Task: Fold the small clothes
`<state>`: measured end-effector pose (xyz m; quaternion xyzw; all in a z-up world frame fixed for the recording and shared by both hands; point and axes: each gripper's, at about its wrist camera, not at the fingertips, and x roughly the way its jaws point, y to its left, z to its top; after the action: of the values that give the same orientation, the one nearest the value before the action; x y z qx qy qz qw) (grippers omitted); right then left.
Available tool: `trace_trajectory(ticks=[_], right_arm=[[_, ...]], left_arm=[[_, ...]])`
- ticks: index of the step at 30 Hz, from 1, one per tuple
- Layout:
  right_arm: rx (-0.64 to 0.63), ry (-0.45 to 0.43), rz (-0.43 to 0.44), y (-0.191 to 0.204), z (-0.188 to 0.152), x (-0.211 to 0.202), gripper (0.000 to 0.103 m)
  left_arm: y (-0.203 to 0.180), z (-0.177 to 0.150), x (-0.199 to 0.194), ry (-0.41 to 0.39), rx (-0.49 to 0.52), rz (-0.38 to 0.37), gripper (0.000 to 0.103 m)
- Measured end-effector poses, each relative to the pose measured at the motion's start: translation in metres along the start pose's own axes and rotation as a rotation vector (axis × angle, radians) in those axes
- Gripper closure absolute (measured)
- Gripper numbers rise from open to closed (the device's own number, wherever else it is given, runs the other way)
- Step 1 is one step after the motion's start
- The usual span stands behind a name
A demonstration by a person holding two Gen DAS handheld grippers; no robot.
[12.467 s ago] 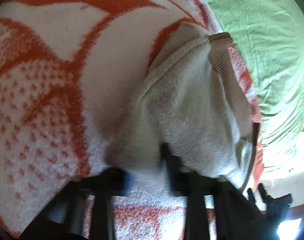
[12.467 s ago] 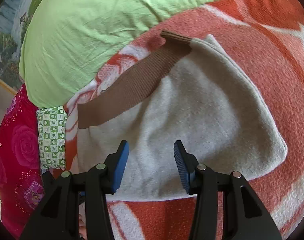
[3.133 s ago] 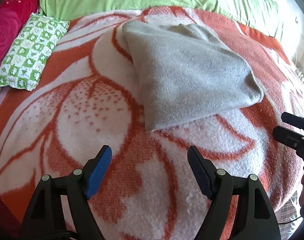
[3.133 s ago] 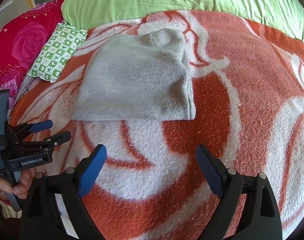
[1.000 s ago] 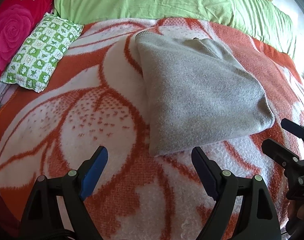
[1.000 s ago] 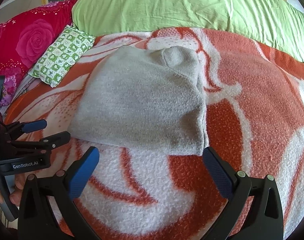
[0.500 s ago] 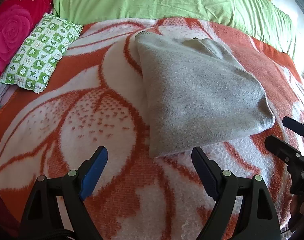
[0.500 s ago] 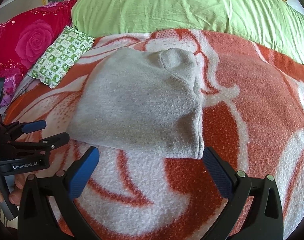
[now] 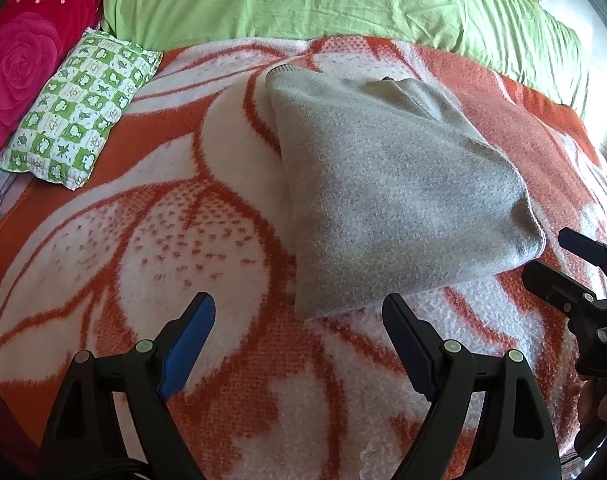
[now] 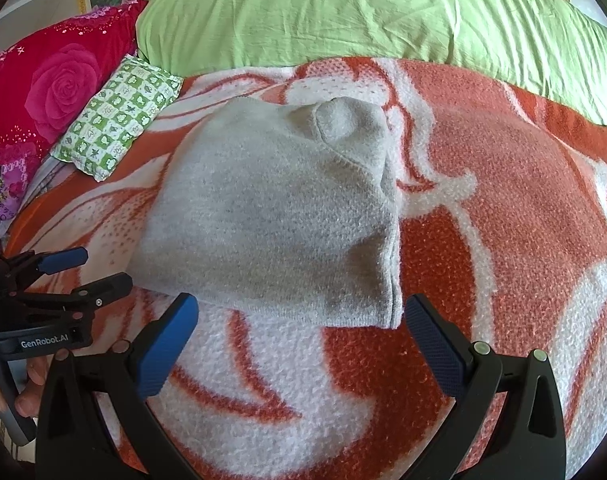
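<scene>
Orange-and-white flowered blanket (image 9: 231,200) covers the bed, with a green sheet (image 9: 343,0) along the far edge, and a green checked pillow (image 9: 79,104) and a red rose pillow (image 9: 19,64) toward the far left corner. From the left wrist view, the left tongs (image 9: 299,322) hang spread wide and empty just short of the near left corner of the grey garment (image 9: 391,200), which lies folded into a compact block in the middle of the bed; the right tongs (image 9: 559,264) show at the right edge, beside the block's near right corner. From the right wrist view, the right tongs (image 10: 301,320) are likewise wide apart and empty, their tips at either end of the garment's near edge, where stacked layers show at the right corner. The left tongs (image 10: 83,266) reach in from the left with a gap between their tips, holding nothing, a hand (image 10: 7,396) behind them. The fold looks nearly finished, though a rounded lump bulges at the far end. To finish well, each pair of tongs should probably pinch all layers at a near corner together, lift evenly, and lay the edge down square, then press the lump flat.
</scene>
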<state>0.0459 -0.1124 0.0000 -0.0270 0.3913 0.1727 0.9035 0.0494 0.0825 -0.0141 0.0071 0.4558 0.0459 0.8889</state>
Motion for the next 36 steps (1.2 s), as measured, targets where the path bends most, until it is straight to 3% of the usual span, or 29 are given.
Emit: trace_trajectory(ticks=[36], right_arm=[[0.001, -0.009, 0.012, -0.0055, 0.0083, -0.0007, 0.000]], left_arm=[[-0.0005, 0.0047, 0.0032, 0.017, 0.005, -0.016, 0.016]])
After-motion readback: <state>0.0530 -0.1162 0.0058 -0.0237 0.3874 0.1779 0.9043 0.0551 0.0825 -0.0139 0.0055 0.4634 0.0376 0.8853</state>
